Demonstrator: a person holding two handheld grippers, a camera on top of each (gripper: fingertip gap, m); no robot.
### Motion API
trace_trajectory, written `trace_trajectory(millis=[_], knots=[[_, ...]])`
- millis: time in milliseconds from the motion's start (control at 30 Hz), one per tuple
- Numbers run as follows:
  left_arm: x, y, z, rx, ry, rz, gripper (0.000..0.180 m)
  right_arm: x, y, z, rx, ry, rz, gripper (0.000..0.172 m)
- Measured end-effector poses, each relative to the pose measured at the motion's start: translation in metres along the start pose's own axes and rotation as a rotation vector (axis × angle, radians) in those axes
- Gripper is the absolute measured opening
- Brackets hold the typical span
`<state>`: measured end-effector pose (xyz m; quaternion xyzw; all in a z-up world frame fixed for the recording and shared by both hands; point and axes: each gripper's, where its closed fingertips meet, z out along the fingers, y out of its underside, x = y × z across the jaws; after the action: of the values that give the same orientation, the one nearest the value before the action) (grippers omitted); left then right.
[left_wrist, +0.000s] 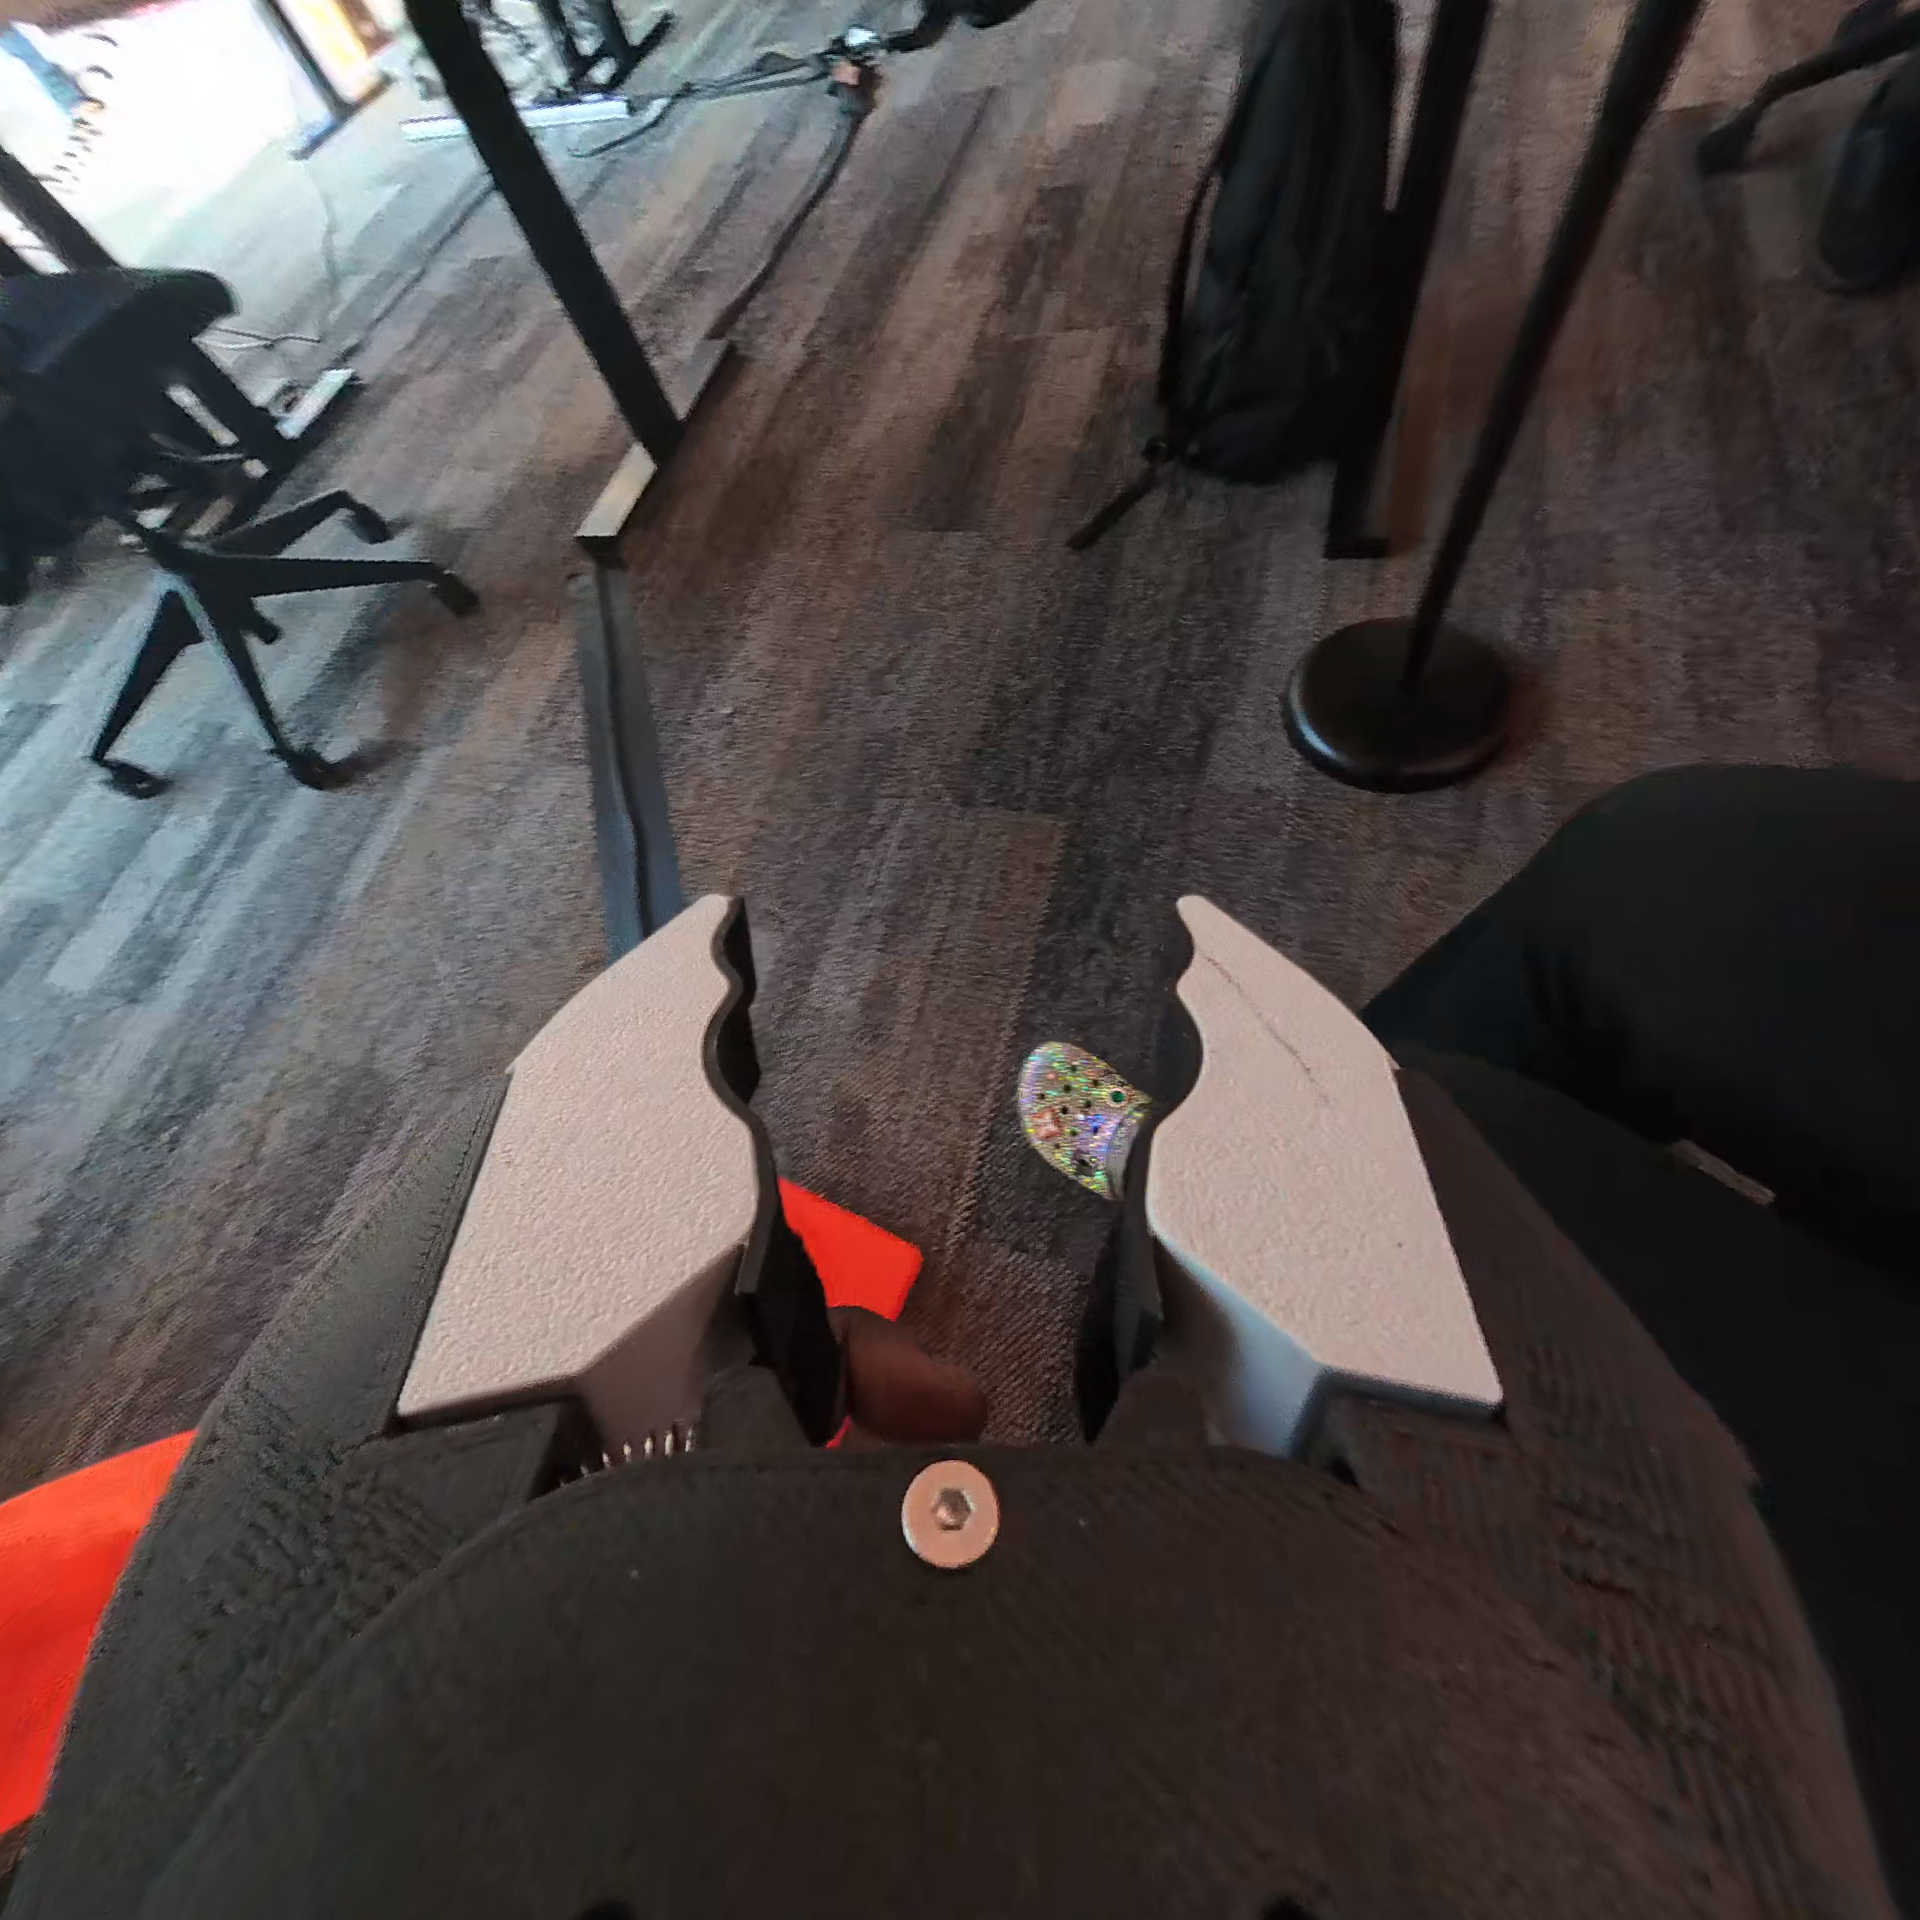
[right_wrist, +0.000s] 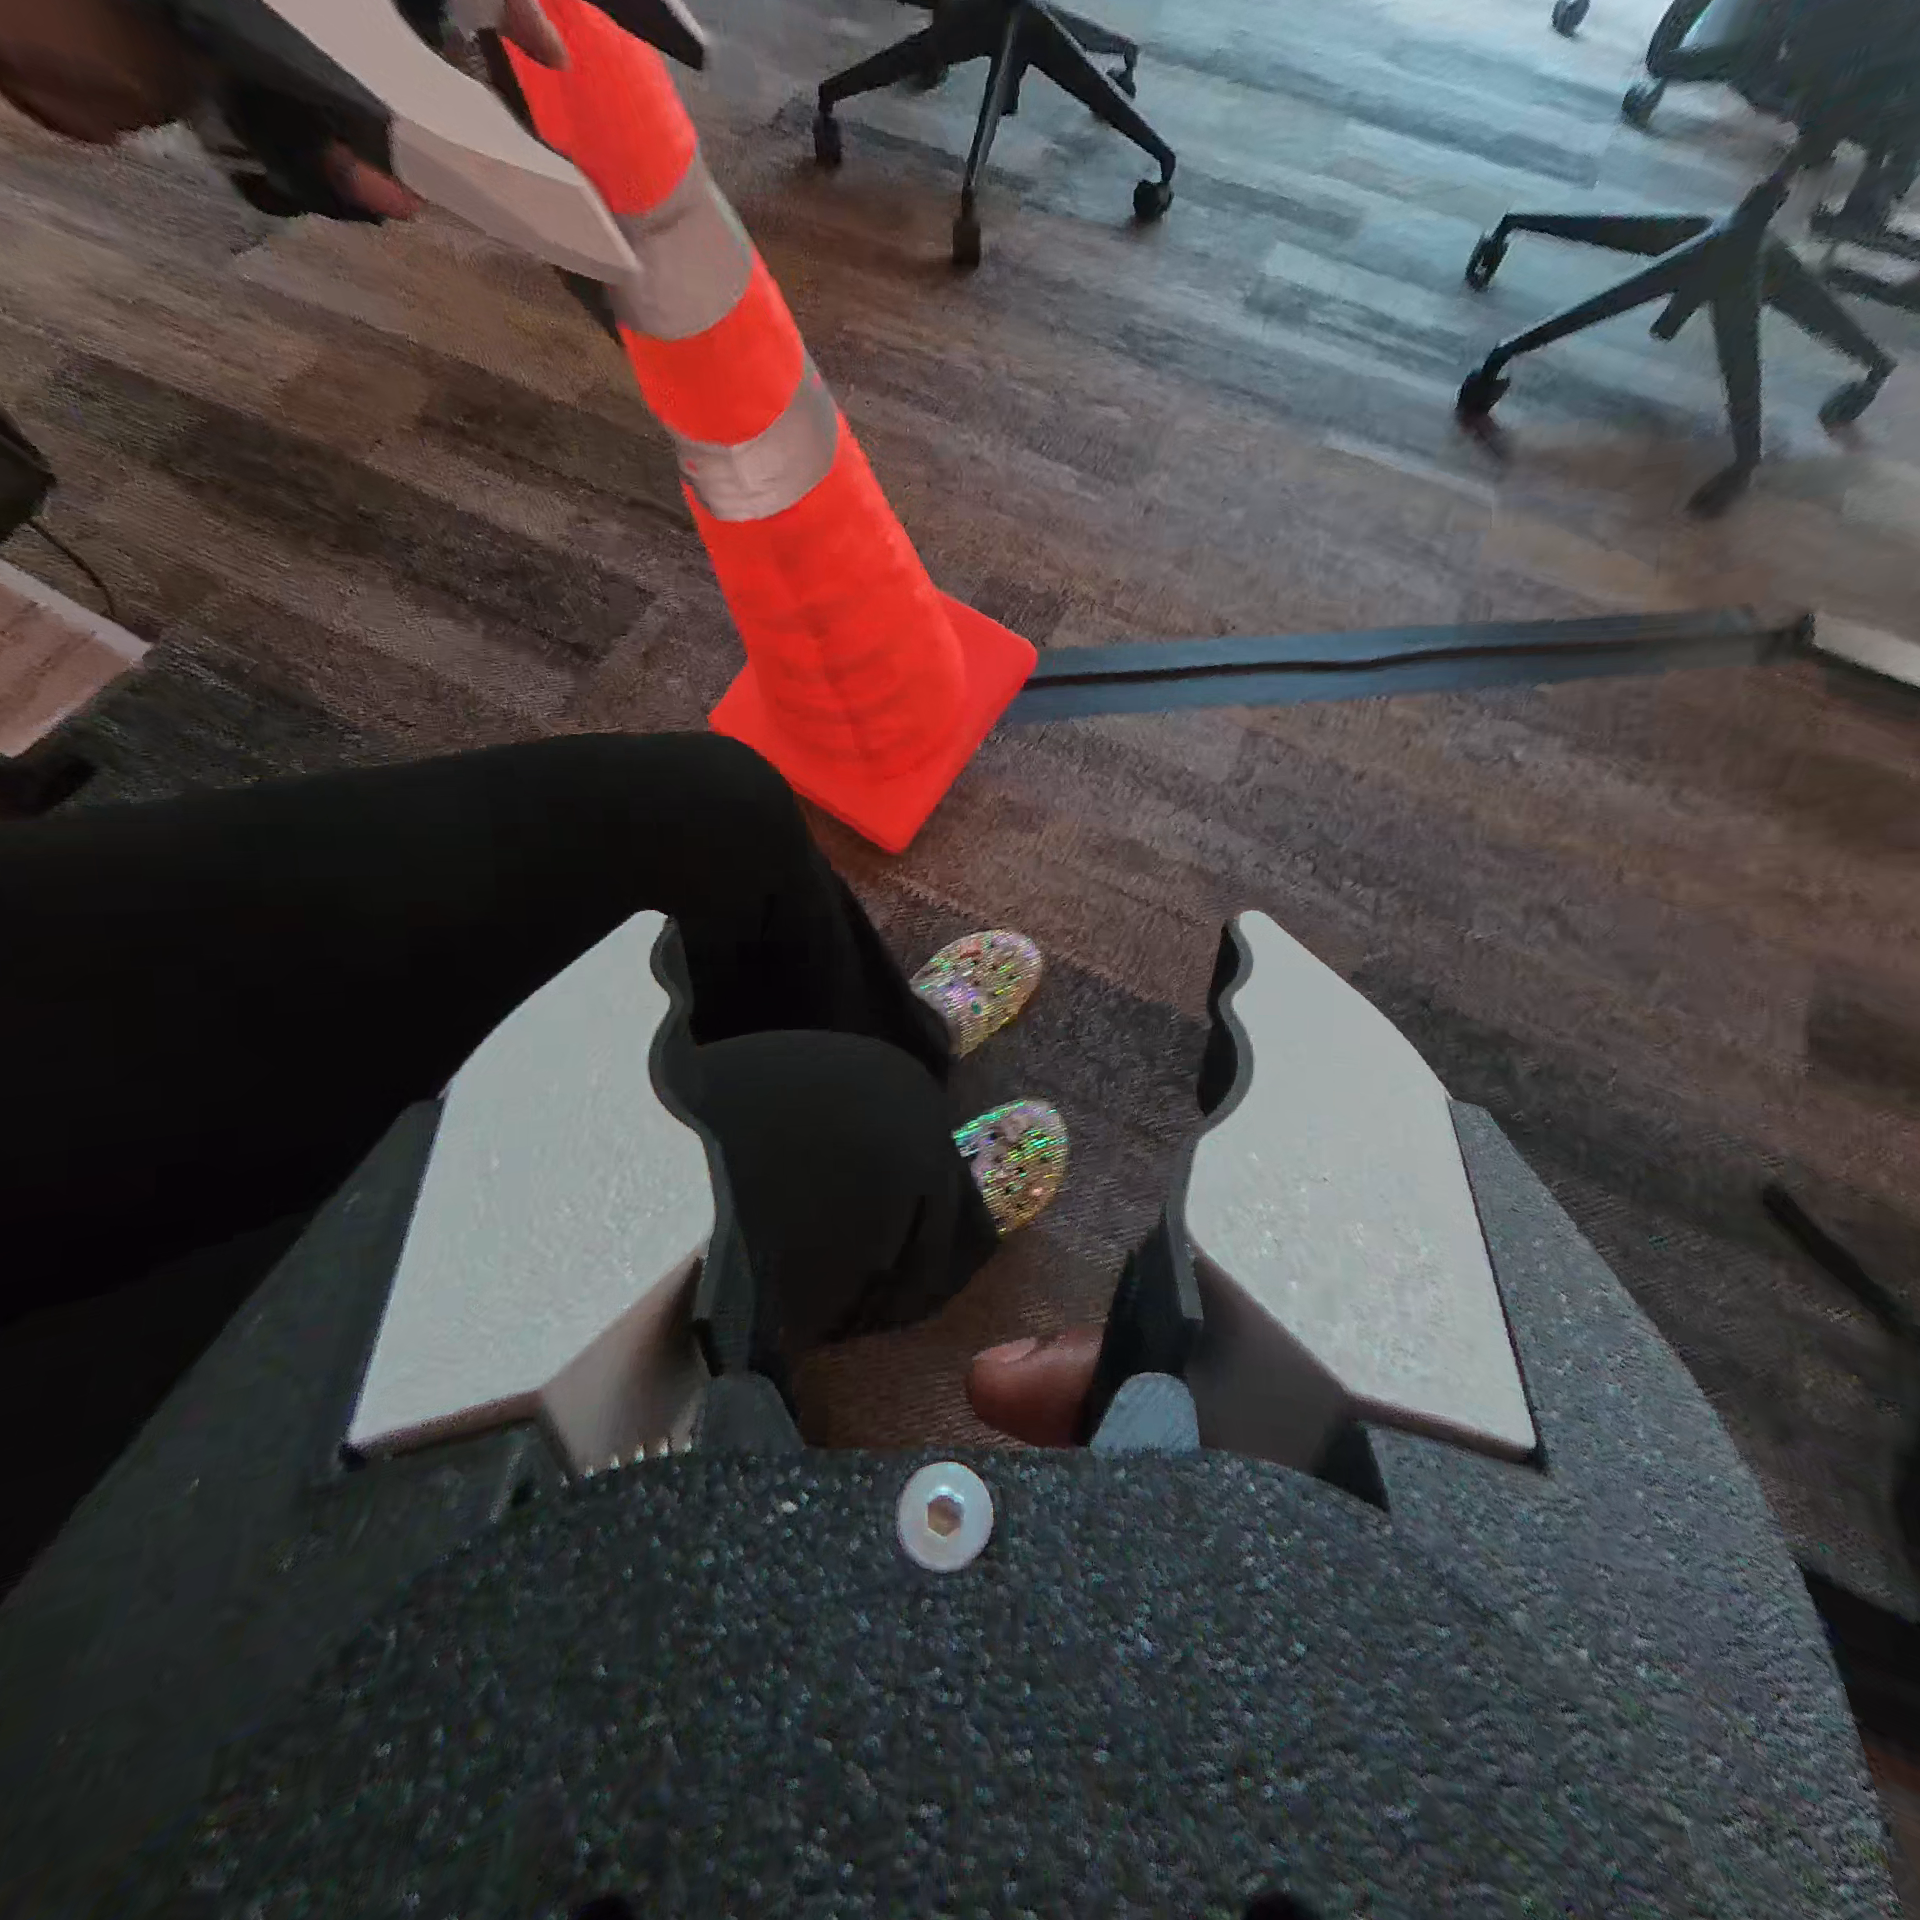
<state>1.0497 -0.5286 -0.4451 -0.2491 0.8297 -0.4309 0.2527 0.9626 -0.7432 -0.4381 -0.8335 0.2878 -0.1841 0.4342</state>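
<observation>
Cone (right_wrist: 821, 623) tip is cut off at the top edge of the right wrist view, and its upper part is partly hidden behind a white finger of the left gripper (left_wrist: 961, 914). In the left view only two orange bits show, one low between the fingers, just beside the left one, and one at the bottom-left corner. Left gripper is spread, with bare carpet (right_wrist: 1455, 935) between its tips. There is a clear gap from the orange bit to the right finger, so nothing is pinched. Contact with the left pad is hard to make out. Right gripper (right_wrist: 945, 925) is spread wide, holds nothing and hangs over black trouser legs (right_wrist: 416, 935), well apart from the cone. One cone, upright on the carpet, with two grey bands. Two glittery shoes (right_wrist: 982, 987) show in the right view. The left view shows only one, half hidden by the right finger. One black cable cover (right_wrist: 1403, 665) runs from the cone base. One thumb shows at each gripper's base. At least two chair bases (right_wrist: 1714, 312) are in the right view, blurred. One backpack (left_wrist: 1278, 260) and one round stand base (left_wrist: 1397, 707) are in the left view.
</observation>
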Motion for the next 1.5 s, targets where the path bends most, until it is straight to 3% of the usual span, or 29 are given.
trace_trajectory(millis=[200,267,367,567,800,967,1133,1233,1367,1500], knots=[[-0.038,-0.057,-0.080,0.080,-0.157,-0.083,0.074,0.044,-0.091,-0.029,0.116,0.165,-0.161,0.086],[-0.037,-0.063,-0.099,0.084,-0.192,-0.098,0.074,0.056,-0.101,-0.031,0.117,0.182,-0.171,0.087],[-0.037,-0.054,-0.102,0.053,-0.241,-0.089,0.074,0.078,-0.100,-0.016,0.120,0.178,-0.139,0.087],[-0.042,-0.025,-0.048,-0.041,-0.215,-0.136,0.075,0.119,-0.075,0.051,-0.009,0.070,-0.100,0.090],[-0.085,0.017,0.043,-0.201,-0.181,-0.140,0.075,0.197,-0.036,0.189,-0.160,-0.050,-0.148,0.096],[-0.126,0.028,0.079,-0.225,-0.188,-0.239,0.075,0.243,-0.069,0.258,-0.147,-0.063,-0.191,0.097],[-0.155,0.005,0.077,-0.138,-0.206,-0.345,0.074,0.274,-0.110,0.271,-0.142,0.016,-0.242,0.097],[-0.162,-0.009,0.076,-0.079,-0.183,-0.411,0.074,0.304,-0.114,0.281,-0.174,0.099,-0.264,0.095],[-0.183,-0.008,0.088,-0.034,-0.216,-0.464,0.074,0.359,-0.082,0.331,-0.220,0.141,-0.172,0.094],[-0.210,0.031,0.117,-0.093,-0.263,-0.595,0.075,0.432,-0.022,0.419,-0.142,0.161,0.078,0.076]])
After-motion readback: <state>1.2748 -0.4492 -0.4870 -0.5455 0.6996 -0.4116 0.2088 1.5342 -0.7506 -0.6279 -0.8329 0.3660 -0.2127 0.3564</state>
